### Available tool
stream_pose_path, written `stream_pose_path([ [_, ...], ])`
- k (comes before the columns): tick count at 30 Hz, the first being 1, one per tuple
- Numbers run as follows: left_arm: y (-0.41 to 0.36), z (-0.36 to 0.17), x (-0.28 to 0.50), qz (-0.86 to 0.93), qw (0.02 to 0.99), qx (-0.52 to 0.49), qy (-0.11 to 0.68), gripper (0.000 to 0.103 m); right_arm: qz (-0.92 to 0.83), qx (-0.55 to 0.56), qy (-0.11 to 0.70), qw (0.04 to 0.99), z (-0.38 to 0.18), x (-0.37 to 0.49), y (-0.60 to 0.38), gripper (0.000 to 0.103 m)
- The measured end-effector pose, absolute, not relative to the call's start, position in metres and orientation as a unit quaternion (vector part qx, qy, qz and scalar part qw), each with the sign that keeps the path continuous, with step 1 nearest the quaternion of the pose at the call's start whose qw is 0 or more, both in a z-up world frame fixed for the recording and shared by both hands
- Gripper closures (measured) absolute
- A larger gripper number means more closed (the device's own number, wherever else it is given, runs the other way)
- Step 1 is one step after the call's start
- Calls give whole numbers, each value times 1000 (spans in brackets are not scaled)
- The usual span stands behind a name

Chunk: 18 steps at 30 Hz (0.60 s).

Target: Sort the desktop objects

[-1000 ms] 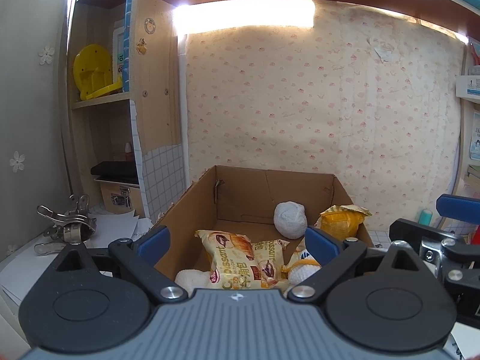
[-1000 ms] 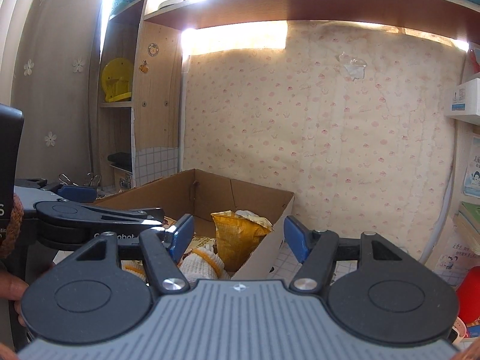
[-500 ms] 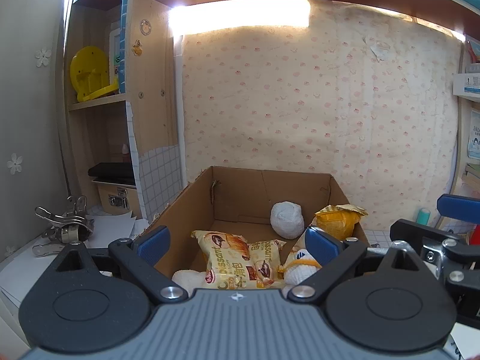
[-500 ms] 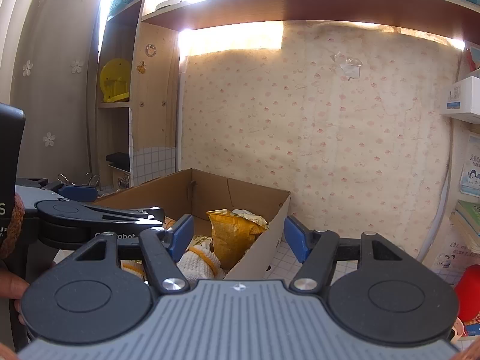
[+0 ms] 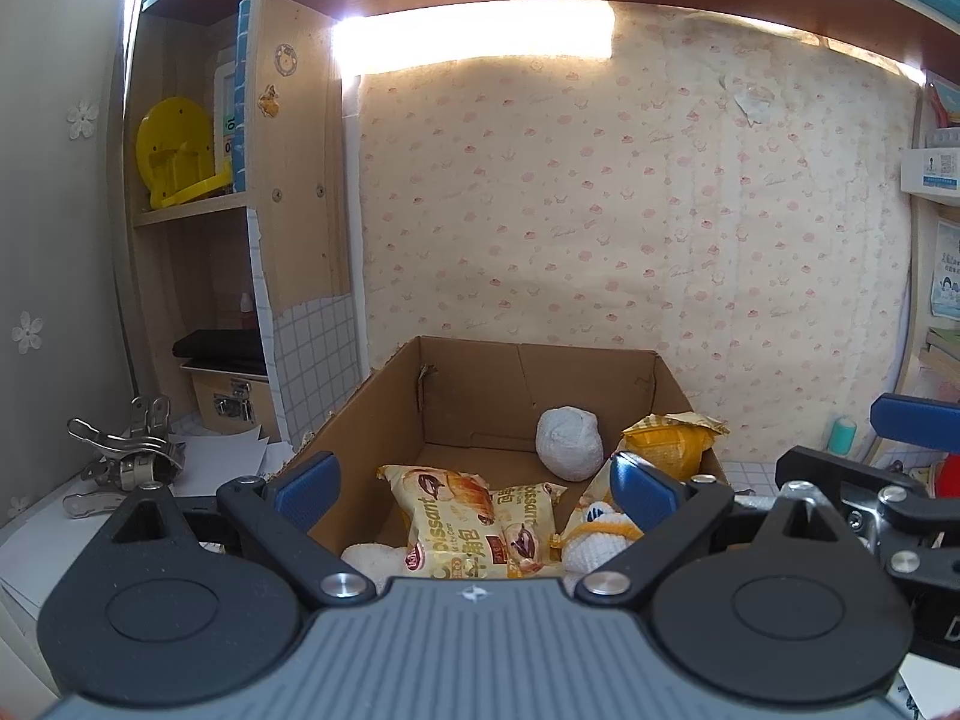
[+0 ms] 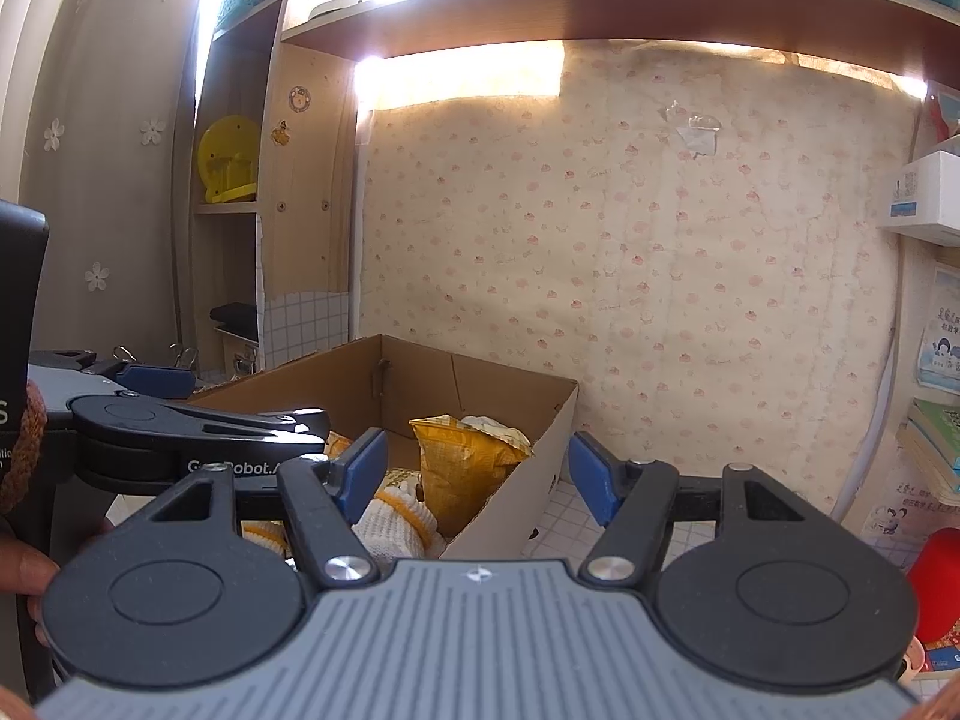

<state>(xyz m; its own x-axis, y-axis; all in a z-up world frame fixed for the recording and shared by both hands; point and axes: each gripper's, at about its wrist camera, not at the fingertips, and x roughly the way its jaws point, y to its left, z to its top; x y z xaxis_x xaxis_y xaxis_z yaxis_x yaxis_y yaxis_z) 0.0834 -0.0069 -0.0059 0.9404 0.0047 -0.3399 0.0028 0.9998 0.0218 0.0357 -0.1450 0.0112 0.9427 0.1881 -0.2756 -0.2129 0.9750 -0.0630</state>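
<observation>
An open cardboard box stands on the desk ahead of both grippers. In it lie two yellow croissant packets, a white ball, a crumpled yellow bag and white gloves with yellow cuffs. My left gripper hovers open at the box's near edge, with nothing between its blue pads. My right gripper is open too, level with the box's right wall, the yellow bag and gloves just beyond its left finger. Each gripper shows at the edge of the other's view.
Metal clips and white paper lie left of the box, below shelves with a yellow disc and a black case. On the right are a teal bottle, books and a red object. A hand holds the left gripper.
</observation>
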Motion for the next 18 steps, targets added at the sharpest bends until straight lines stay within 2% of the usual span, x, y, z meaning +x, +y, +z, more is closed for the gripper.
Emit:
stream_pose_path([
  [18, -8, -5, 84, 1, 985, 10, 171, 4, 100, -46, 134, 985, 10, 34, -145, 38],
])
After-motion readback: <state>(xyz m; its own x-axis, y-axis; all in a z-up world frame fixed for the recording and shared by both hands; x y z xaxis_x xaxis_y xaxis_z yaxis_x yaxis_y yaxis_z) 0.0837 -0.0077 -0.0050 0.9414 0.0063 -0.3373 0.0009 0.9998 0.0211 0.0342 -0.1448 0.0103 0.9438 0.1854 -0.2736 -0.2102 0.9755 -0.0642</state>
